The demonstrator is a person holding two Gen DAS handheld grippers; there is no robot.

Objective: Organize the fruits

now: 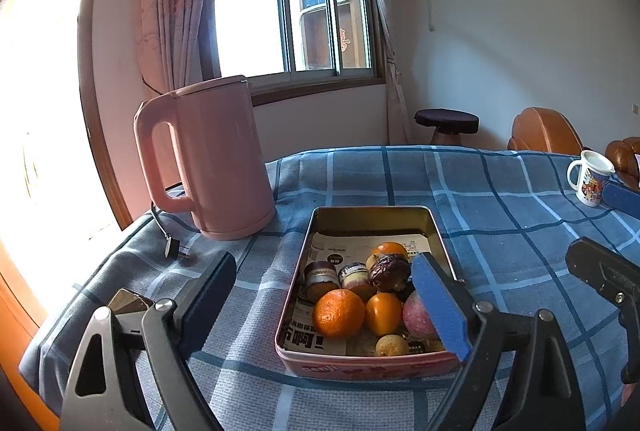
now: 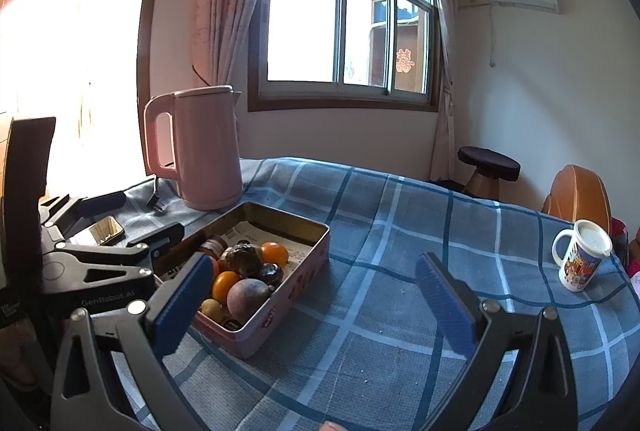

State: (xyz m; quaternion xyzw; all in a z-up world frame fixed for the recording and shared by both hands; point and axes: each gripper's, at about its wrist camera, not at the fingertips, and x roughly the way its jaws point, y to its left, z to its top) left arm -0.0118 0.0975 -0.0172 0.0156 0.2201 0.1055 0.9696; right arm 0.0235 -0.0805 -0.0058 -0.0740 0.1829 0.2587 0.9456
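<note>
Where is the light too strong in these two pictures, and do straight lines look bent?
Left wrist view: the doorway at left is blown out white; the window frame bows. Right wrist view: same glare at left; the tin stays readable.

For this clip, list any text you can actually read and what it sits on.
"GenRobot.AI": on the black body of the left tool, seen from the right wrist view.
Red double-happiness character "囍": paper sign on the window pane.
Newsprint lining the pink metal tin of fruit: large Chinese headline characters, upside down, unreadable.
Tin's side lettering and the white cartoon mug: too blurred.
</note>
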